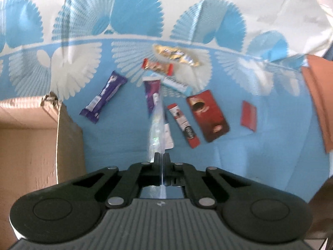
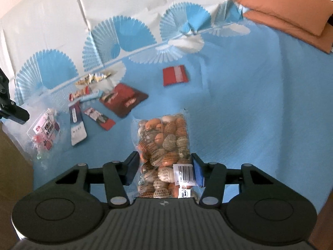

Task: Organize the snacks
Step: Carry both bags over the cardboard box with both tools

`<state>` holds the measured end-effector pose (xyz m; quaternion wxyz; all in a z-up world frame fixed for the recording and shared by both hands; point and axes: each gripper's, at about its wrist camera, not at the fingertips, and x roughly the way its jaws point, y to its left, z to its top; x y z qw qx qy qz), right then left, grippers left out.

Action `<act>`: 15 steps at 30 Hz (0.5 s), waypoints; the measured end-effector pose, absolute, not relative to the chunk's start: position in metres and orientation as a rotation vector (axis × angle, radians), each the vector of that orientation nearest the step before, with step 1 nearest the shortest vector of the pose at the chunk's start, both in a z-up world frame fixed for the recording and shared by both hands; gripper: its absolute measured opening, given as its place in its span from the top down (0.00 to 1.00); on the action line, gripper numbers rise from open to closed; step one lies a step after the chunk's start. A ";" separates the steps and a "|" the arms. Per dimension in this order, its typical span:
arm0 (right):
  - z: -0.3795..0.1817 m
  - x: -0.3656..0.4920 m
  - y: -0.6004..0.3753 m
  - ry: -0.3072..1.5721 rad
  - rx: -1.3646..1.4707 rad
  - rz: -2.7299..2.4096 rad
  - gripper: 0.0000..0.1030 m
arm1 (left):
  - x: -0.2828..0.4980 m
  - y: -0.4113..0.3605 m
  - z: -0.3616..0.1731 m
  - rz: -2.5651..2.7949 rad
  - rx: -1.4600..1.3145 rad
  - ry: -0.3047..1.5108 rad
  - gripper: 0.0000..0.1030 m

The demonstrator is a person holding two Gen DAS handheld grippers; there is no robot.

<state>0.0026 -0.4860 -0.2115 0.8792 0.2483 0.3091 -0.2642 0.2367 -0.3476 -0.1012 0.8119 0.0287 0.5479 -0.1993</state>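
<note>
Left wrist view: the left gripper has its jaws pressed together on the thin edge of a clear candy bag, seen edge-on and hanging above the blue-and-white bedsheet. Beyond it lie a purple bar at left, a purple-and-white sachet partly behind the bag, a red-and-white stick pack, a dark red coffee packet and a small red packet at right; farther off lie a gold wrapper, an orange bar and a light blue bar. An open cardboard box stands at near left; an orange pillow lies at right. Right wrist view: the right gripper has its jaws half spread around a clear bag of wrapped orange and grey sweets; its blue pads flank the bag's near end, and whether they press on it cannot be told. The bag lies on the sheet at centre. At far left the candy bag hangs from the left gripper's black fingers.
</note>
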 end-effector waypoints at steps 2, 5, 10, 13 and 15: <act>-0.210 -0.001 -0.486 0.647 0.510 -0.565 0.46 | 0.232 -0.348 -0.100 -0.435 0.067 1.166 1.00; -0.210 -0.006 -0.487 0.662 0.526 -0.573 0.46 | 0.227 -0.346 -0.103 -0.443 0.061 1.199 1.00; -0.195 -0.016 -0.483 0.638 0.530 -0.545 0.46 | 0.208 -0.337 -0.084 -0.497 0.048 1.179 1.00; -0.178 -0.023 -0.479 0.611 0.516 -0.521 0.46 | 0.193 -0.323 -0.063 -0.535 0.026 1.157 1.00; -0.162 -0.028 -0.474 0.588 0.507 -0.500 0.46 | 0.183 -0.311 -0.047 -0.556 0.003 1.146 1.00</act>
